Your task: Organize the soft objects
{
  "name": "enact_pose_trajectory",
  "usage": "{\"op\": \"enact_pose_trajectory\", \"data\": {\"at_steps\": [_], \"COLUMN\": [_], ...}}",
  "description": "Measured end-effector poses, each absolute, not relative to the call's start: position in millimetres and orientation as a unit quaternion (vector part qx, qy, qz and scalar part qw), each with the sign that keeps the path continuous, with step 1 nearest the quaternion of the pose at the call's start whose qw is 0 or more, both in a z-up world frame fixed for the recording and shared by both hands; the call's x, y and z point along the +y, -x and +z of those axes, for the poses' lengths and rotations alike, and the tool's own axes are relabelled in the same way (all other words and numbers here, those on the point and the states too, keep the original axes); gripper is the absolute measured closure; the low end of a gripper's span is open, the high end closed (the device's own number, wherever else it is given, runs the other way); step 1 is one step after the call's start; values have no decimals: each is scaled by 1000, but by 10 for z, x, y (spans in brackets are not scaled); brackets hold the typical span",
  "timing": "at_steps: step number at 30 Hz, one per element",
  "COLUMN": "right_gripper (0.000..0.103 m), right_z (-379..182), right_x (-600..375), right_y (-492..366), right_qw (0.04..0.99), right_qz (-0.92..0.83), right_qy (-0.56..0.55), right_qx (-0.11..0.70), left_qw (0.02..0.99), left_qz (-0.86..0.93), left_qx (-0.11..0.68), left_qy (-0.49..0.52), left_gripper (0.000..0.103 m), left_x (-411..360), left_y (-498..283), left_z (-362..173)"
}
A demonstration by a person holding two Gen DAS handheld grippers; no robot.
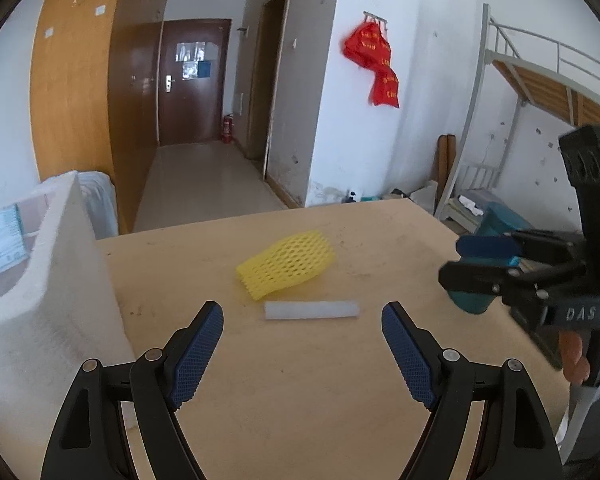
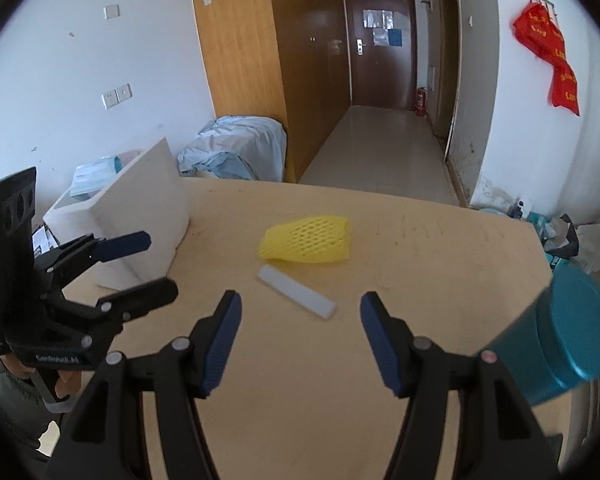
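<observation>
— Left wrist view: what is seen on the pale wooden table (image 1: pixel 300 380)?

— A yellow foam mesh sleeve (image 1: pixel 286 266) is laid flat near the middle, and a short white foam stick (image 1: pixel 311 310) is laid just in front of it, the two close together but contact cannot be judged. A white foam box (image 1: pixel 40 280) is stood at the table's left edge.

— How are the left tongs (image 1: pixel 302 354) held?

— They are spread wide, blue ribbed pads (image 1: pixel 198 356) apart, with nothing between them. They are poised above bare table, short of the white stick.

— And the right tongs (image 2: pixel 300 340)?

— From the right wrist view they are also seen released and empty, raised over the table with the white foam stick (image 2: pixel 297 290) ahead between the pad lines, untouched. The yellow mesh sleeve (image 2: pixel 306 240) is seen beyond the stick.

— Is each tool visible from the other camera?

— Yes. The left tongs (image 2: pixel 140 264) are seen at the left, in front of the white box (image 2: pixel 140 216), gripped by a hand (image 2: pixel 62 384). The right tongs (image 1: pixel 460 260) are seen at the right, beside a teal cylindrical container (image 1: pixel 476 300) at the table's right edge.
</observation>
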State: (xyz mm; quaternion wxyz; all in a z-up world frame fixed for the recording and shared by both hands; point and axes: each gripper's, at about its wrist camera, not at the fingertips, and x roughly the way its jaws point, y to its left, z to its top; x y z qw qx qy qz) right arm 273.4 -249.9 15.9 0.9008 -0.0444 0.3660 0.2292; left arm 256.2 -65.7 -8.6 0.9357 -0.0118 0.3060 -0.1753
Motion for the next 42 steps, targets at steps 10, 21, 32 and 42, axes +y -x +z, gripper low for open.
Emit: {"op": "enact_pose_trajectory", "data": {"at_steps": [10,21,32,42], "right_gripper": [37,37,37,37], "right_z": [48,22,-2,-1], "right_x": [-2546,-2633,-2661,-2667], "right_y": [-2869,-2904,-2907,-2876], "right_qw": [899,900,899,898], "right_qz": [239,237,242,248], "right_qy": [31,25,20,21], "right_qx": [366,364,365,363], "left_qw": [911,892,885,877], "left_qz": [-240,-268,-264,-246], "left_qx": [336,362,383,412], "left_qy": [-26,-27,-28,-33], "left_gripper": [21,21,21,27], "left_x": [-934,-1156,-1196,-1218], "left_y": [-2864,-3190,-3377,-3531], "left_z": [-382,-680,-803,-934]}}
